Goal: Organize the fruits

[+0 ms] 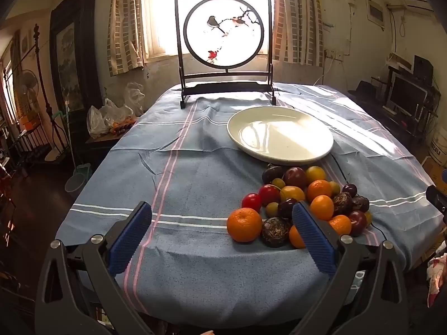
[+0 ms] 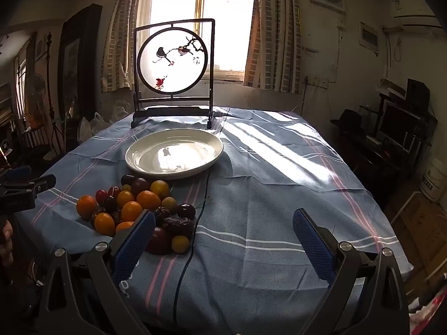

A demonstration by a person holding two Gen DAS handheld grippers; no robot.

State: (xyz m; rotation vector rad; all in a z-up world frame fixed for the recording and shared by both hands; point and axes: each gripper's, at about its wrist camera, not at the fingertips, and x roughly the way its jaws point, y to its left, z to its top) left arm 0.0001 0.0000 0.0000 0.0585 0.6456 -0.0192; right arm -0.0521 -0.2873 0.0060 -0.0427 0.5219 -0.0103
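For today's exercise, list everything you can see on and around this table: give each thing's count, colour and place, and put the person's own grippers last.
Round ceramic plate: one, white, empty, behind the fruit.
Heap of mixed fruit: one, orange, red, yellow and dark purple pieces, on the cloth in front of the plate; exact number unclear.
Striped tablecloth: one, blue with white and pink lines, covering the table.
Framed bird-painting screen: one, dark frame, far table end before the window.
Thin cable: one, dark, lying across the cloth.
Left gripper: one, blue pads, open, empty.
Right gripper: one, blue pads, open, empty.
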